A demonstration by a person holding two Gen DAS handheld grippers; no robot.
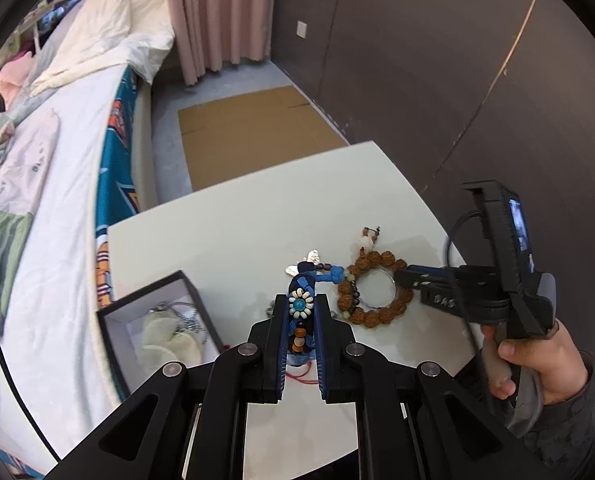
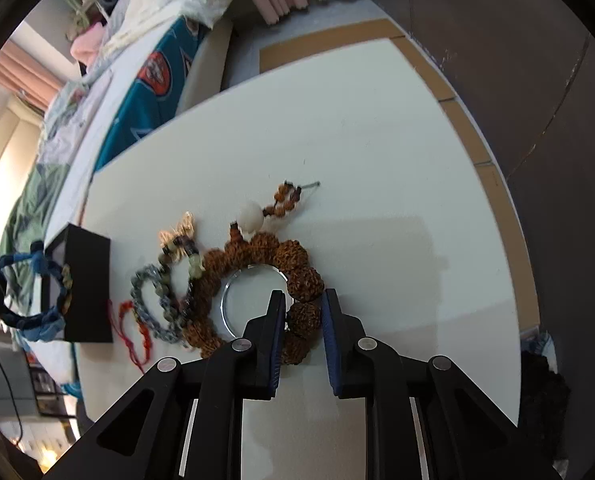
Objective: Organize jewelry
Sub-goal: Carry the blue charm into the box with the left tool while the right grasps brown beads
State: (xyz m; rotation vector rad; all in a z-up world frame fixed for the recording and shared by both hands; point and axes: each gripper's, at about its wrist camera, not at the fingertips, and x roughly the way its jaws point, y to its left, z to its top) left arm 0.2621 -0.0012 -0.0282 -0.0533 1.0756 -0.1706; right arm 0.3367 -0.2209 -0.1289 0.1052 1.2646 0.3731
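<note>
The left tongs (image 1: 300, 316) grip the blue bracelet (image 1: 300, 307) above the bench (image 1: 233, 232), probably for the box (image 1: 159, 320); the right tongs (image 2: 303, 312) pinch the brown bead bracelet (image 2: 297, 276).

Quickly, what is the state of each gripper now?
Left gripper: shut on the blue woven bracelet.
Right gripper: shut on the brown seed-bead bracelet.

The near part of the blue woven bracelet (image 1: 300, 322) is hidden between the left gripper (image 1: 300, 308) fingers. The black box (image 1: 159, 330) is cut off by that gripper's frame. Its pale contents (image 1: 169, 340) are too blurred to identify.
</note>
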